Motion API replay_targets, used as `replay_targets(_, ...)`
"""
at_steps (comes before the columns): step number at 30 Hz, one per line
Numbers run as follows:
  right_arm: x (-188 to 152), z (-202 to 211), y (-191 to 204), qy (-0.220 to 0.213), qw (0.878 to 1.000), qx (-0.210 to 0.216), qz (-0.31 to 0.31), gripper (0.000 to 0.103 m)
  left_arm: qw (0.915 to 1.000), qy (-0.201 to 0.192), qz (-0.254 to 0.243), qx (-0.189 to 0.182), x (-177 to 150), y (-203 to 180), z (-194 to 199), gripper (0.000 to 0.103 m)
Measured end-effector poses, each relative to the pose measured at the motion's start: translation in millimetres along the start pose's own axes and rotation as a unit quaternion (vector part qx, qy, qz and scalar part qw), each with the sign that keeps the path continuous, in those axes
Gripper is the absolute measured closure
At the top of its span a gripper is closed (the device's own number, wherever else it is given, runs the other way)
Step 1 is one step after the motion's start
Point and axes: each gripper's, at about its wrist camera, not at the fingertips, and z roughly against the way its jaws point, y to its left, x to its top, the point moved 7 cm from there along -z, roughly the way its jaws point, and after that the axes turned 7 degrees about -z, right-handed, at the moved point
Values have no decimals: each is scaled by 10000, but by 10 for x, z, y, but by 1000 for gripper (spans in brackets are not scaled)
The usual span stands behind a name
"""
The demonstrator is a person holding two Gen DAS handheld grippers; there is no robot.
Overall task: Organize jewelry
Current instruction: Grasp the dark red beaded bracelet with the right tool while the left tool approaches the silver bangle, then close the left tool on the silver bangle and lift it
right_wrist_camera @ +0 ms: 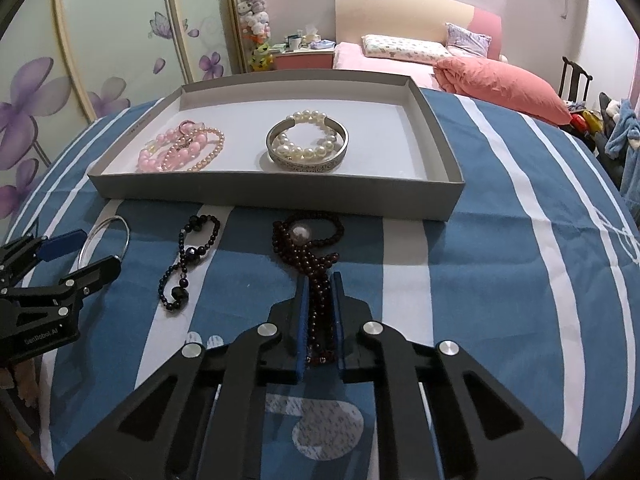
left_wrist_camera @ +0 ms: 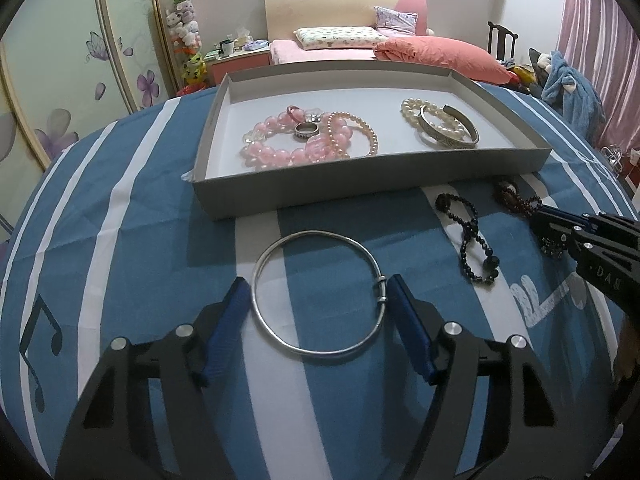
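Jewelry lies partly sorted: pink beads (left_wrist_camera: 280, 140), pearls and a silver cuff (right_wrist_camera: 308, 148) sit inside the grey tray (right_wrist_camera: 276, 196) on the blue striped cloth (left_wrist_camera: 140, 240). Before the tray, the right gripper (right_wrist_camera: 320, 312) has its jaws clamped on the dark red bead strand (right_wrist_camera: 312, 248), apparently ready to lift it in. The left gripper (left_wrist_camera: 316, 308), jaws apart, straddles the thin silver bangle (left_wrist_camera: 320, 292), needing only to close.

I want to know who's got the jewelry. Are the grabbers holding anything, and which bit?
The right gripper pinches the dark red bead necklace by its near strands. The left gripper is open around the silver bangle, holding nothing.
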Motion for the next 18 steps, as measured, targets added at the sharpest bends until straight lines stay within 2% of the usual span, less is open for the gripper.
replay_targets(2, 15, 24, -19, -61, 10000, 28, -52, 98, 10000, -2, 17, 1, 7, -2, -5, 35)
replay_targets(13, 217, 216, -56, -563, 9976, 227, -328, 98, 9998, -67, 204, -45, 12, 46, 2, 35)
replay_targets(18, 354, 355, -34, -926, 9936, 429, -474, 98, 9992, -266, 300, 16, 34, 90, 86, 35)
